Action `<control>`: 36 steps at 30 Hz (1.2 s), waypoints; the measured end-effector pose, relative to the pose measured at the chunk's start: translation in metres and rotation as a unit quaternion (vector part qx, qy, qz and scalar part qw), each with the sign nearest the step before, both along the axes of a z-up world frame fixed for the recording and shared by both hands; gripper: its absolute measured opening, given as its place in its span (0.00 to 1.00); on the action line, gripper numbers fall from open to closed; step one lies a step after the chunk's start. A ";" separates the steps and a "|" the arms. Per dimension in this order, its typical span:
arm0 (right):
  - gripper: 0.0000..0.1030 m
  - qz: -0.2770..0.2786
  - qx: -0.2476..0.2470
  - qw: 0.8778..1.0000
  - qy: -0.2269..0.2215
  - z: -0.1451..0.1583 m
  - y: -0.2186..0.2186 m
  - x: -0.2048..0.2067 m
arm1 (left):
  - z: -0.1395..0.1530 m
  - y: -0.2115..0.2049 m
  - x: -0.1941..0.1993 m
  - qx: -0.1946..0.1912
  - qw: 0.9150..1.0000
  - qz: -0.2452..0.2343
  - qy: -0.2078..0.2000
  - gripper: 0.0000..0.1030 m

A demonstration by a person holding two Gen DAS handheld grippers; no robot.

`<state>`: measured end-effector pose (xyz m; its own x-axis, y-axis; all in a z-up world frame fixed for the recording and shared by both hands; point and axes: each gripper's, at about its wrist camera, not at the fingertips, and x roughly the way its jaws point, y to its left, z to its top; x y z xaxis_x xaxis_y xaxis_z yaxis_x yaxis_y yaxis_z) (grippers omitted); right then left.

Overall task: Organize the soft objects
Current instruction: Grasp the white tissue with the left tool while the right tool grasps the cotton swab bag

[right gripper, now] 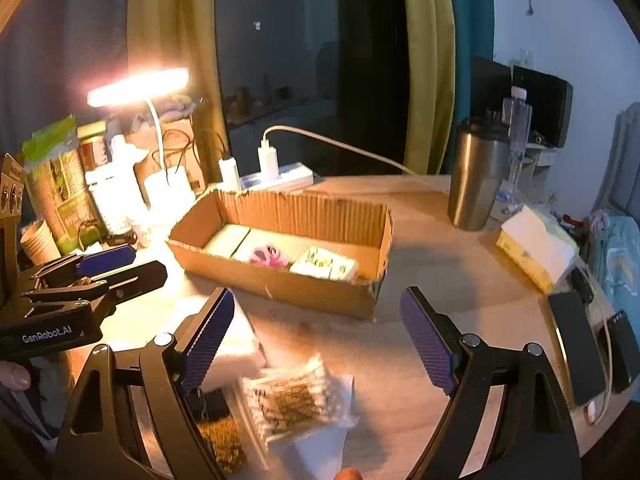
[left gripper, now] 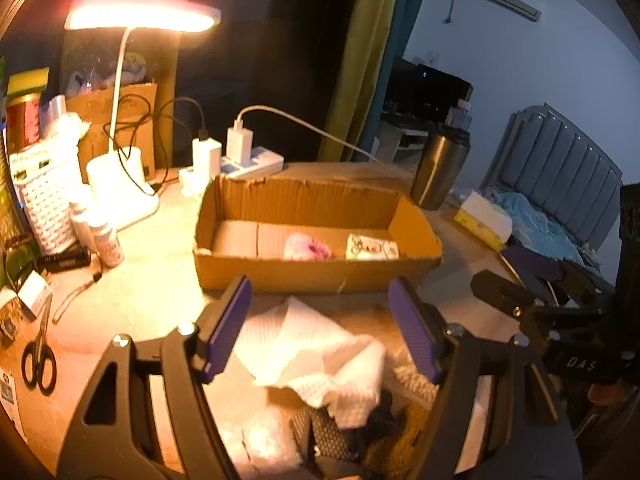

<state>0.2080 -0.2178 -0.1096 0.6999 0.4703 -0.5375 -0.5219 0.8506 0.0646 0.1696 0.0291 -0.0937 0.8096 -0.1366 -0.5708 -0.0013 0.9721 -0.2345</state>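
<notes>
A shallow cardboard box stands on the table and holds a pink fluffy item and a white printed packet. My left gripper hangs in front of the box, open. A crumpled white paper towel lies on the table under its spread jaws, untouched by the pads. My right gripper is open too, above a clear bag of cotton swabs. A white pad and a dark scouring sponge lie by its left finger. The box is just ahead. The left gripper shows at the left edge.
A lit desk lamp, power strip with chargers and white basket crowd the back left. Scissors lie front left. A steel tumbler, yellow tissue box and two phones sit on the right.
</notes>
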 end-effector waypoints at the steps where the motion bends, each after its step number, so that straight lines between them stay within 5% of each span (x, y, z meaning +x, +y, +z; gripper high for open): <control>1: 0.85 0.000 0.000 1.000 0.003 -0.003 0.000 -0.002 | -0.002 -0.001 -0.002 0.000 1.000 -0.001 0.002 0.71; 16: 0.85 0.034 -0.019 0.998 0.055 -0.050 0.010 -0.004 | -0.034 -0.018 -0.013 0.014 0.999 -0.012 0.040 0.71; 36: 0.84 0.069 -0.034 0.991 0.107 -0.087 0.012 0.010 | -0.077 -0.038 0.022 0.042 0.991 -0.021 0.128 0.70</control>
